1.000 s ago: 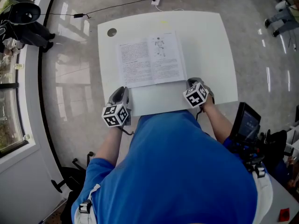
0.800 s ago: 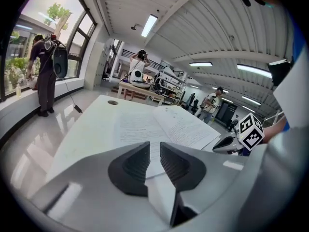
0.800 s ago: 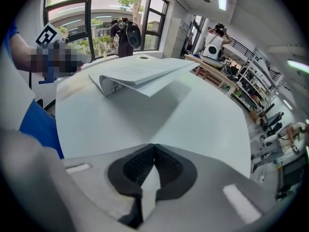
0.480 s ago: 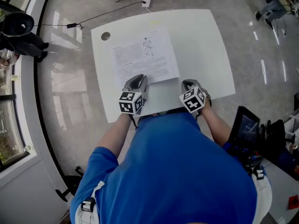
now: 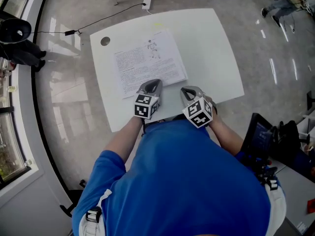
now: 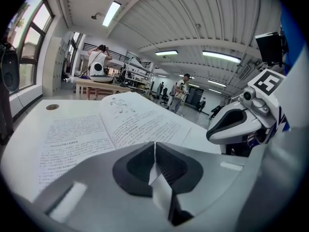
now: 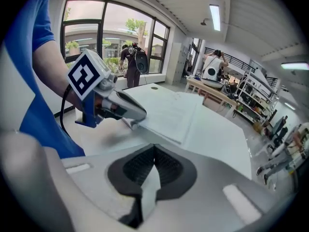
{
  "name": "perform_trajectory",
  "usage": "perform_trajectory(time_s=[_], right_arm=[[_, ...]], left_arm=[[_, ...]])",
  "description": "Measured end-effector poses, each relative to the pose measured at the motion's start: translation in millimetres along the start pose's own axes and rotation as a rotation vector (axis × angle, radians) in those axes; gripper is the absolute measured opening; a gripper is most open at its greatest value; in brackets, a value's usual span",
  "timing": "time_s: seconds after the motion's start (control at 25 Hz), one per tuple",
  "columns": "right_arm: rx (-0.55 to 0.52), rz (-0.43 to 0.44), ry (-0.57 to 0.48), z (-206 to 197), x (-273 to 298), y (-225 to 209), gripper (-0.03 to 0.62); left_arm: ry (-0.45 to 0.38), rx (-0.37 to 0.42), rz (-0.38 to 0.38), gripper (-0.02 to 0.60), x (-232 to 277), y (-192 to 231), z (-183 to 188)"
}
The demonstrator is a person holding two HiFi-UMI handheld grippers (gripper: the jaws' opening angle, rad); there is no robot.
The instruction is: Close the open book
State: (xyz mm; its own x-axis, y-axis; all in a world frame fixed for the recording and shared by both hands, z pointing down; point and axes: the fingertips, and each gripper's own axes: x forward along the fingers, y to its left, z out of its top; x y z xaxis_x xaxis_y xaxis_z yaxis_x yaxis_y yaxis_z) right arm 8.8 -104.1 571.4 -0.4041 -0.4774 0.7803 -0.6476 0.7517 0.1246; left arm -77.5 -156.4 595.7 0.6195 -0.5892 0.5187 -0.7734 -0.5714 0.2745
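The open book (image 5: 147, 65) lies flat on the white table (image 5: 211, 58), with text on its left page and a figure on the right page; it also shows in the left gripper view (image 6: 111, 127) and the right gripper view (image 7: 166, 112). My left gripper (image 5: 153, 84) (image 6: 154, 144) is shut, its tip at the middle of the book's near edge (image 7: 131, 124). No page shows between its pads. My right gripper (image 5: 186, 90) (image 7: 154, 148) is shut on nothing and hovers just off the book's near right corner, close beside the left one (image 6: 236, 124).
A round cable hole (image 5: 105, 41) sits in the table's far left corner. Cables and a power strip (image 5: 146, 5) lie on the floor beyond. A dark screen device (image 5: 261, 136) stands to my right. The table's near edge is right under both grippers.
The left gripper slid right along the book's near edge, from off its left corner to its middle, and its jaws closed. The right gripper shifted left and rose a little.
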Motion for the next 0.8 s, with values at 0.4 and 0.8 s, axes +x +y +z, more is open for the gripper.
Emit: perform_trajectory(time_s=[0.4,0.8], right_arm=[[0.002,-0.002,-0.123,36,28,-31,0.003],[0.020,0.047,-0.047,14,54,-25,0.003]], left_arm=[[0.033,0.023,0.056,0.015,13,9,-7],[0.032,0.027,0.085,0.017,-10,1,-6]])
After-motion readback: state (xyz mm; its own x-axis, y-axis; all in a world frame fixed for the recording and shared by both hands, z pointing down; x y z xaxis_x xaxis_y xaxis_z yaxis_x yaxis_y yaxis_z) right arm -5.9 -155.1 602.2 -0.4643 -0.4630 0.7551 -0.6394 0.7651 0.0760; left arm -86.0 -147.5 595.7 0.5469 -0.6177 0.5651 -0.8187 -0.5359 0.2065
